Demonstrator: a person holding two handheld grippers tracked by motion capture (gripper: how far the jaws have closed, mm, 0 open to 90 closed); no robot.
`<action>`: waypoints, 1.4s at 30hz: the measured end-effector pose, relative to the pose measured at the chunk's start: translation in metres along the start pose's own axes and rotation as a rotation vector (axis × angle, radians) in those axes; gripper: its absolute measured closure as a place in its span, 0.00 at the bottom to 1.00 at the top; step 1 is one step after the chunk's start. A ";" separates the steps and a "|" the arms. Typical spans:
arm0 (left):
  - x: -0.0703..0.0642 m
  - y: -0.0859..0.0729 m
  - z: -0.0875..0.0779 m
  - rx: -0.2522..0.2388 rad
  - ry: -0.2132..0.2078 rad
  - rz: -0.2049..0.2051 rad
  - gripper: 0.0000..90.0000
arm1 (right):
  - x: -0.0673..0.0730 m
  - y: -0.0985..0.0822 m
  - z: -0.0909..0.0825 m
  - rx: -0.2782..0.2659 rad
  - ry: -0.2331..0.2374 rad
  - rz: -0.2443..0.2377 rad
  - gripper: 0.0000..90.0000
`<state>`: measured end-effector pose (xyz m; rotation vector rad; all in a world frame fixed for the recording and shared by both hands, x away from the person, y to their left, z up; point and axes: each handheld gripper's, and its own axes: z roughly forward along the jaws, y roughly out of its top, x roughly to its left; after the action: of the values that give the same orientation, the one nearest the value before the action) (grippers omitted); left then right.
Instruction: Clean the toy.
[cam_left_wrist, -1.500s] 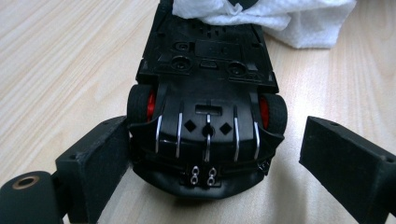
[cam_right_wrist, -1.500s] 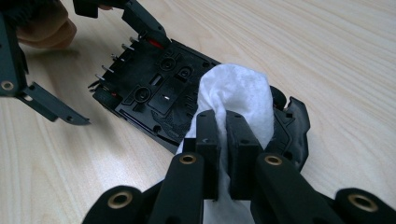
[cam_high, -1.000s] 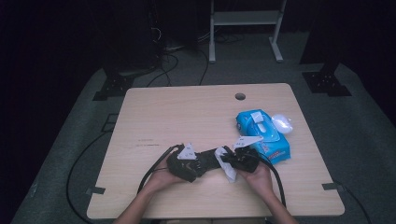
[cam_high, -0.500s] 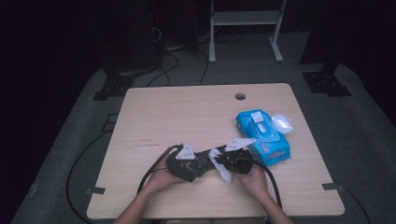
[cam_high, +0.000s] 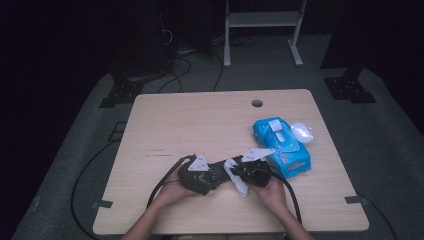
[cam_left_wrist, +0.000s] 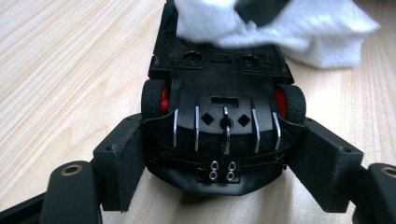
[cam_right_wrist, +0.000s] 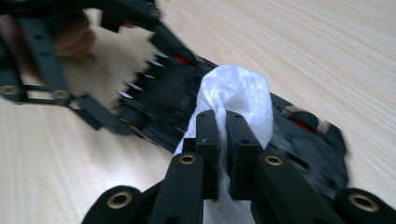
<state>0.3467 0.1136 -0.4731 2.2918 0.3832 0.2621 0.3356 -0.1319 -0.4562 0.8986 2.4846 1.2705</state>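
A black toy car (cam_left_wrist: 219, 121) with red wheel hubs lies near the table's front edge, and my left gripper (cam_left_wrist: 222, 156) is shut on it, a pad pressed against each side of its end. In the high view the car (cam_high: 220, 169) sits between the two hands, the left gripper (cam_high: 216, 176) coming in from the left. My right gripper (cam_right_wrist: 223, 126) is shut on a crumpled white wipe (cam_right_wrist: 238, 88) and holds it against the car's body (cam_right_wrist: 159, 102). The wipe (cam_high: 239, 182) hangs over the car's far end (cam_left_wrist: 261, 23).
A blue pack of wipes (cam_high: 280, 145) lies to the right of the hands, with a small white object (cam_high: 301, 131) beside it. The wooden table (cam_high: 200, 120) has a cable hole (cam_high: 257, 103) near its far edge. Black cables trail off the front.
The right gripper has slid the wipe slightly leftward over the car. The left gripper and the car have stayed put.
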 end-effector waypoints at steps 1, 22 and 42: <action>0.000 0.000 0.000 0.000 0.002 0.002 0.27 | -0.001 -0.001 0.000 -0.005 0.005 0.015 0.94; -0.002 0.002 0.000 -0.018 -0.001 -0.002 0.27 | 0.039 0.018 0.014 -0.031 0.134 -0.104 0.93; -0.004 0.006 -0.003 -0.056 -0.001 -0.004 0.27 | 0.022 0.014 0.005 -0.047 0.063 -0.031 0.93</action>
<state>0.3432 0.1106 -0.4672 2.2363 0.3750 0.2668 0.3264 -0.1092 -0.4459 0.8175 2.4949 1.3619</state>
